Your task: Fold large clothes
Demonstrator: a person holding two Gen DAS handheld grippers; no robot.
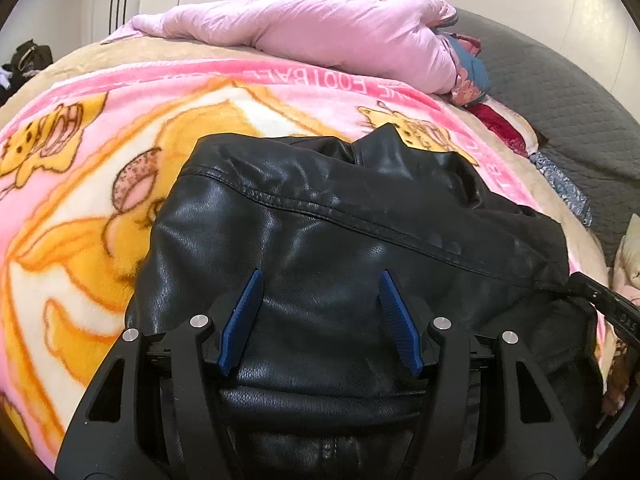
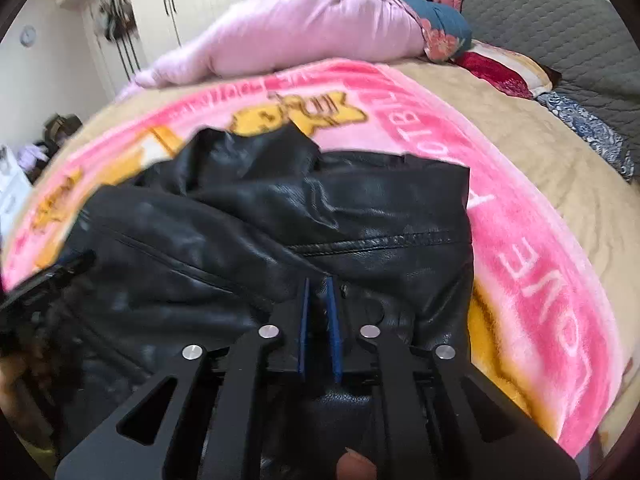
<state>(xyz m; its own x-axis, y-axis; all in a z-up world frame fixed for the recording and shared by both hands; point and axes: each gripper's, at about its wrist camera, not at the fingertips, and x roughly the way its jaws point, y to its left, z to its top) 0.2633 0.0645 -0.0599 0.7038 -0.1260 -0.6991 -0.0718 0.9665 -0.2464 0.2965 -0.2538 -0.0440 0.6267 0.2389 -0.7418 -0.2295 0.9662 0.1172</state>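
Right under the left gripper (image 1: 320,312), its 2 blue pads spread wide with nothing between them, lies the black leather jacket (image 1: 320,208), already bundled partway on the cartoon blanket (image 1: 80,184). The right gripper (image 2: 320,320) has its pads nearly pressed together over a seam; whether a thin fold is pinched there I cannot tell. The jacket looks heavy, thick and slick, so it should hold creases poorly and slide off smooth pads; a stitched seam or the hem edge seems the surest place to grab. Beyond the jacket, past both grippers, a pink quilt (image 1: 320,32) is heaped near the grey headboard (image 1: 560,92).
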